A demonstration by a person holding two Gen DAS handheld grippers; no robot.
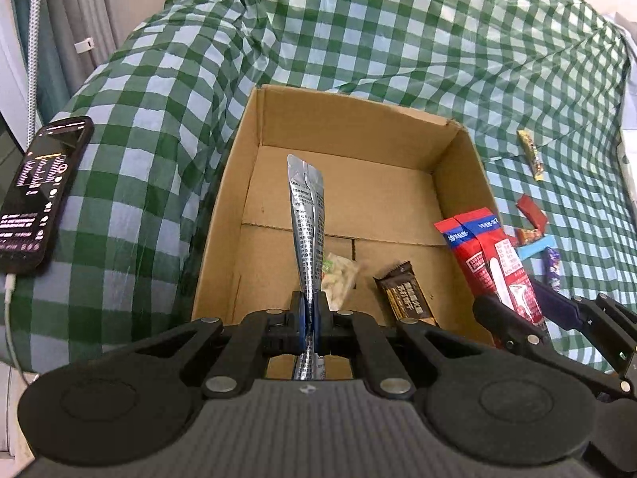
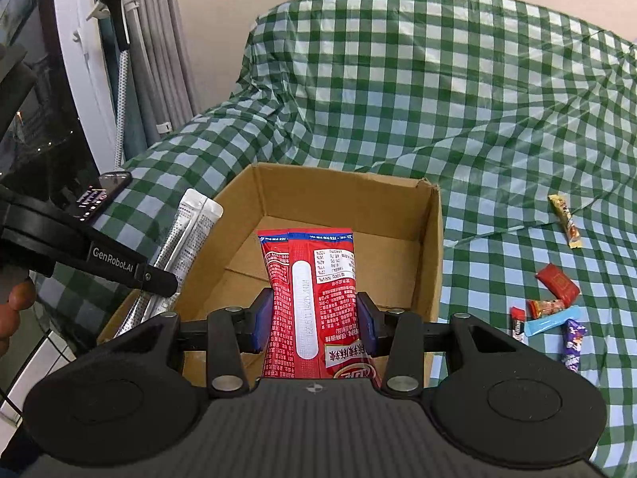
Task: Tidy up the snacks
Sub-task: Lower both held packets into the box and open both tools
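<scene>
An open cardboard box [image 1: 350, 127] [image 2: 432, 247] sits on a green checked cloth. My left gripper [image 1: 312, 310] is shut on a thin silver snack packet [image 1: 306, 215], held upright over the box. On the box floor lie a pale snack bag [image 1: 338, 279] and a brown chocolate bar [image 1: 406, 294]. My right gripper [image 2: 314, 318] is shut on a red snack packet [image 2: 314, 275], held above the box's near edge. That red packet [image 1: 489, 259] and the right gripper [image 1: 517, 318] show at the right of the left wrist view. The silver packet [image 2: 187, 239] and left gripper [image 2: 159, 283] show at the left of the right wrist view.
Several small snacks lie on the cloth right of the box: a yellow bar [image 2: 565, 219], a red packet [image 2: 557, 283], a blue stick [image 2: 551, 322], a purple bar [image 2: 573, 342]. A phone [image 1: 40, 191] with a cable lies left of the box. A person's fingers [image 2: 16, 302] show at far left.
</scene>
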